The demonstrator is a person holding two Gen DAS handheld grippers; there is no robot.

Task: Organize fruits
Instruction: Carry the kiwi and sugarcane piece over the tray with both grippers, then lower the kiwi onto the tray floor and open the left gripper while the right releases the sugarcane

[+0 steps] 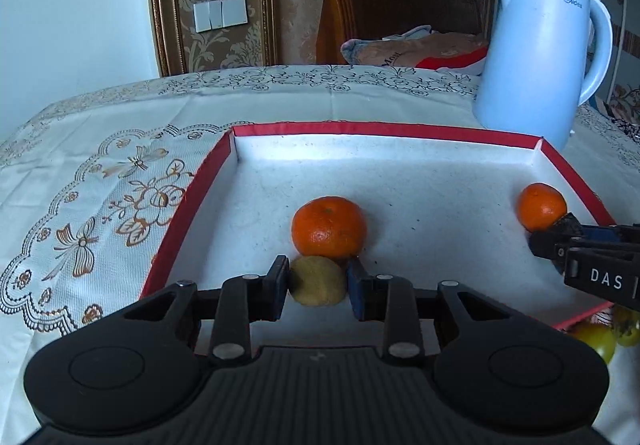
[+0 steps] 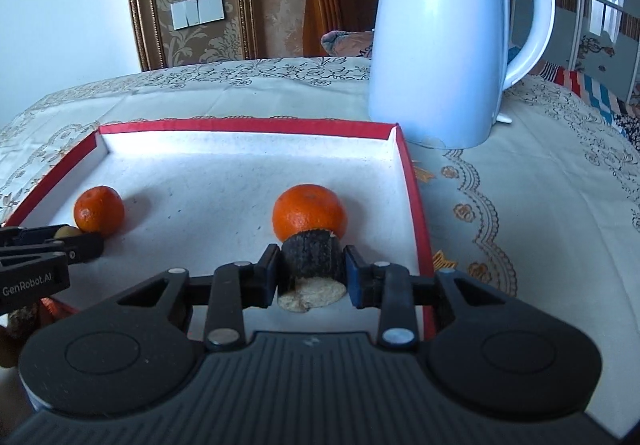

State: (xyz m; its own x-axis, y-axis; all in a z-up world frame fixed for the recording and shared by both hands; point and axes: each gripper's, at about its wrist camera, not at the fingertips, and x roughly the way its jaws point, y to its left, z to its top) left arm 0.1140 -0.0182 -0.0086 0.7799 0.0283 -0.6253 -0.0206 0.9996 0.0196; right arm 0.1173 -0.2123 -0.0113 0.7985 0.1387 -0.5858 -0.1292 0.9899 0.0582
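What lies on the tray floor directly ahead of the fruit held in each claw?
A tangerine each. The left claw grips a yellowish fruit with a tangerine directly ahead; the right claw grips a dark fruit with another tangerine ahead. The rest of the tray floor looks bare.

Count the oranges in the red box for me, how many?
2. One orange sits mid-box beyond the left gripper, the other orange near the right wall. None seems hidden.
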